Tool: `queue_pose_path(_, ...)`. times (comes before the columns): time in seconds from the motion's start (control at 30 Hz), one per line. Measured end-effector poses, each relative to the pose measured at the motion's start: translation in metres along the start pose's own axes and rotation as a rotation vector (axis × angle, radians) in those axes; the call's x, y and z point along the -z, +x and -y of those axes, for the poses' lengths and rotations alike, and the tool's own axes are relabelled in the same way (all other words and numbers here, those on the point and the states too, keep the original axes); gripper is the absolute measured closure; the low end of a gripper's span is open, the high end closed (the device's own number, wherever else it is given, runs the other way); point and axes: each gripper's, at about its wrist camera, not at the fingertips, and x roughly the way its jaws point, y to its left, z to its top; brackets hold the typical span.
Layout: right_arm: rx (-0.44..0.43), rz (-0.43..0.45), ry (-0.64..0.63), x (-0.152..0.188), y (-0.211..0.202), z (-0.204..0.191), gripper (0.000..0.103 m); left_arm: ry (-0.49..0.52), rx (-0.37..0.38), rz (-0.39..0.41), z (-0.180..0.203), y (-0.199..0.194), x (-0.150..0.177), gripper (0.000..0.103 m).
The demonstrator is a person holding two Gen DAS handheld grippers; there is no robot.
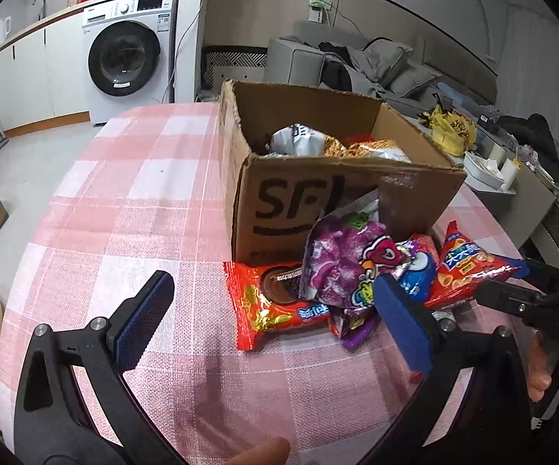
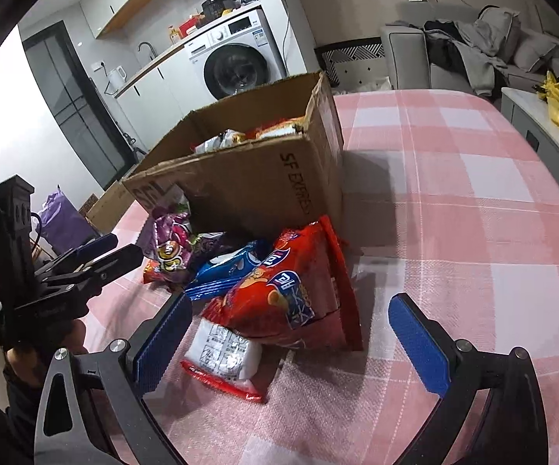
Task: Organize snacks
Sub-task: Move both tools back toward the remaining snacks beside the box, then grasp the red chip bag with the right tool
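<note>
A brown SF cardboard box [image 1: 287, 201] stands on the pink checked tablecloth and holds several snack packs [image 1: 299, 139]. A pile of snacks leans against its front: a purple bag [image 1: 341, 263], a red cookie pack [image 1: 268, 310], a blue pack [image 1: 419, 275] and a red chip bag [image 1: 461, 267]. My left gripper [image 1: 275, 317] is open and empty, just before the pile. My right gripper [image 2: 291, 333] is open around the near end of the red chip bag [image 2: 283, 290], without gripping it. The box [image 2: 248, 186] and the blue pack [image 2: 225, 267] show there too.
The pink checked table [image 1: 144, 201] extends left and far of the box. A washing machine [image 1: 124, 58] and counter stand behind. A sofa with clothes [image 1: 376, 66] and a side table with a yellow bag [image 1: 450, 128] lie to the right.
</note>
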Motion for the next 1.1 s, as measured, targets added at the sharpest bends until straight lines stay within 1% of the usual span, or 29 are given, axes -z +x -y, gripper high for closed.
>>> queue_pose_path(0.23, -0.005, -0.021, 0.024, -0.002, 0.016, 0.01, 0.0, 0.014, 0.009, -0.031, 0.0, 0.016, 0.003, 0.001)
queue_pose_path(0.53, -0.069, -0.056, 0.065, -0.009, 0.031, 0.022, 0.0, 0.005, 0.006, -0.034, -0.002, 0.024, 0.006, 0.001)
queue_pose_path(0.83, -0.121, -0.05, 0.065, -0.009, 0.034, 0.025, 0.001, 0.007, 0.008, -0.05, -0.003, 0.03, 0.009, 0.001)
queue_pose_path(0.87, -0.127, -0.049, 0.066, -0.008, 0.033, 0.024, 0.004, 0.008, 0.008, -0.05, -0.003, 0.03, 0.01, 0.001)
queue_pose_path(1.0, -0.148, -0.047, 0.062, -0.006, 0.031, 0.022, 0.019, 0.01, 0.013, -0.047, -0.003, 0.03, 0.011, 0.001)
queue_pose_path(1.03, -0.156, -0.044, 0.064, -0.005, 0.03, 0.022, 0.019, 0.009, 0.015, -0.047, -0.003, 0.03, 0.011, 0.001)
queue_pose_path(1.1, -0.155, -0.035, 0.06, -0.004, 0.028, 0.021, 0.025, 0.009, 0.019, -0.046, -0.003, 0.03, 0.011, 0.001)
